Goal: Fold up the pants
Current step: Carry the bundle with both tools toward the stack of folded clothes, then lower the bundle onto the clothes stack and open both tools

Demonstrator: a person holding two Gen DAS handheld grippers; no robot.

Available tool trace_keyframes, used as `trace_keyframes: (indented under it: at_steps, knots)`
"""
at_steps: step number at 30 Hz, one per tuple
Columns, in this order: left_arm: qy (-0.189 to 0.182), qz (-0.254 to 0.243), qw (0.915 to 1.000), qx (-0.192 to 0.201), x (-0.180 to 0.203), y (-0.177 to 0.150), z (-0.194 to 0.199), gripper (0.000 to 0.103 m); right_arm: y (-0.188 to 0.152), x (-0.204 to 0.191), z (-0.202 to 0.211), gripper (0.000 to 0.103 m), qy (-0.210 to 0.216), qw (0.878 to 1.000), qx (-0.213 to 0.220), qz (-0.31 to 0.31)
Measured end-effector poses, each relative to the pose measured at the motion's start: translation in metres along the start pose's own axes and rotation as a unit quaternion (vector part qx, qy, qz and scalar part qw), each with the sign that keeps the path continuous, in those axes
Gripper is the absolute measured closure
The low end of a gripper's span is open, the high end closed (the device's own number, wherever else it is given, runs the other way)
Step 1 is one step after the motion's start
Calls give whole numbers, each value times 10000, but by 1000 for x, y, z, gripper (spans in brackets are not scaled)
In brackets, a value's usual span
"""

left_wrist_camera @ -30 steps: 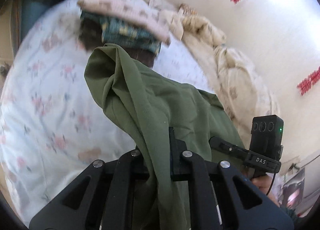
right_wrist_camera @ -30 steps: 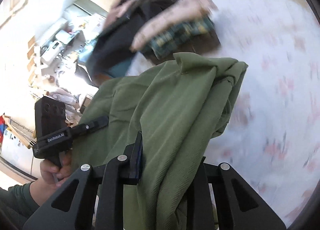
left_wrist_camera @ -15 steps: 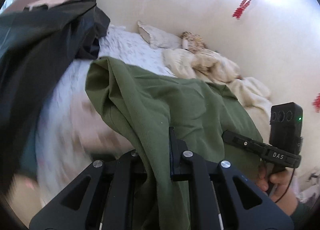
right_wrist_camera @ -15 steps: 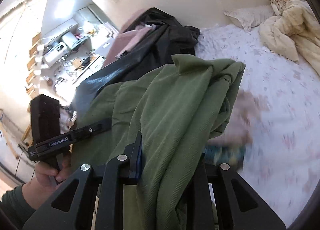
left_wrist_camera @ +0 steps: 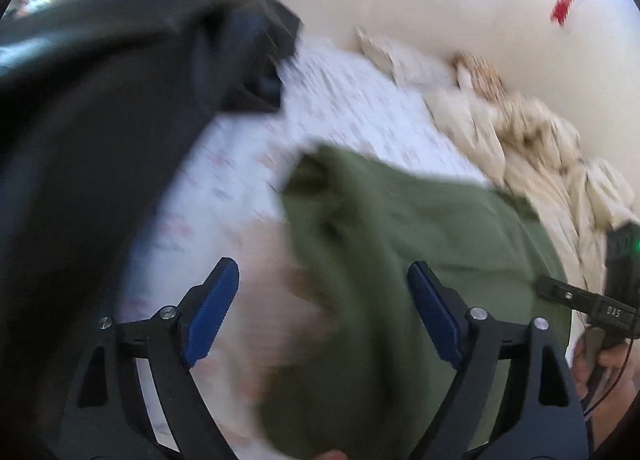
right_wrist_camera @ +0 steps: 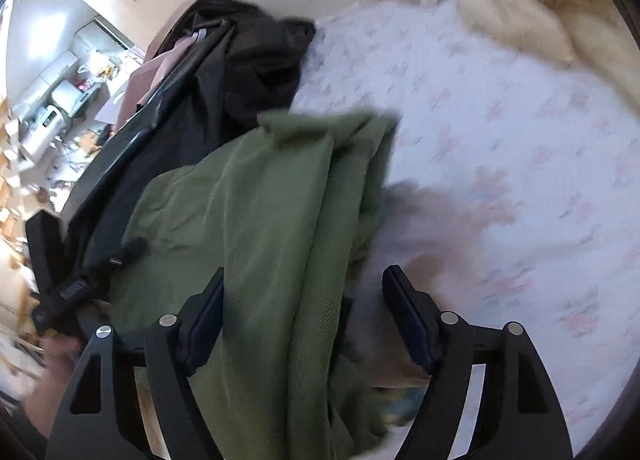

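Observation:
The green pants (left_wrist_camera: 400,260) are bunched, blurred by motion, over the bed with its floral sheet (left_wrist_camera: 340,108). My left gripper (left_wrist_camera: 324,316) is open, its blue pads wide apart, with the cloth loose between and past the right pad. In the right wrist view the pants (right_wrist_camera: 272,228) hang in folds between the jaws of my right gripper (right_wrist_camera: 304,316), which is open too; the cloth lies against the left pad. Each view shows the other gripper's handle at the edge, held in a hand.
A pile of dark clothes (right_wrist_camera: 224,72) lies at the bed's far left side. Cream bedding and pillows (left_wrist_camera: 532,140) are heaped along the wall. The floral sheet (right_wrist_camera: 500,132) spreads to the right. A cluttered room with shelves (right_wrist_camera: 52,108) lies beyond the bed.
Both grippers were shut on the green pants and have now opened. The pants are released and dropping away from the jaws. The views are blurred with motion.

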State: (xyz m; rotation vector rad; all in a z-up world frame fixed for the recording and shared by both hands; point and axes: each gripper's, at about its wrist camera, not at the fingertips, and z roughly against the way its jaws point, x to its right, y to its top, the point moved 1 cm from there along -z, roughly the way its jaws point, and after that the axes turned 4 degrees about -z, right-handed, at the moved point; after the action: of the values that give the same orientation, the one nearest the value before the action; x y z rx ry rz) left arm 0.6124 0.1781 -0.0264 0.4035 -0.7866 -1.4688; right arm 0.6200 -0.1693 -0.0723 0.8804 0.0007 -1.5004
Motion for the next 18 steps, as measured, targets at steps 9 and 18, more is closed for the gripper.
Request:
trace_keyframes:
  at_steps: [9,18]
  knots:
    - [575,-287,9961,609,1,-23,56,18,-12,-25,66,26,-153,9976,633,244]
    - [436,-540,9932,937,73,-102,156,18,-127,-104,153,18,-814,9817,1217,1218]
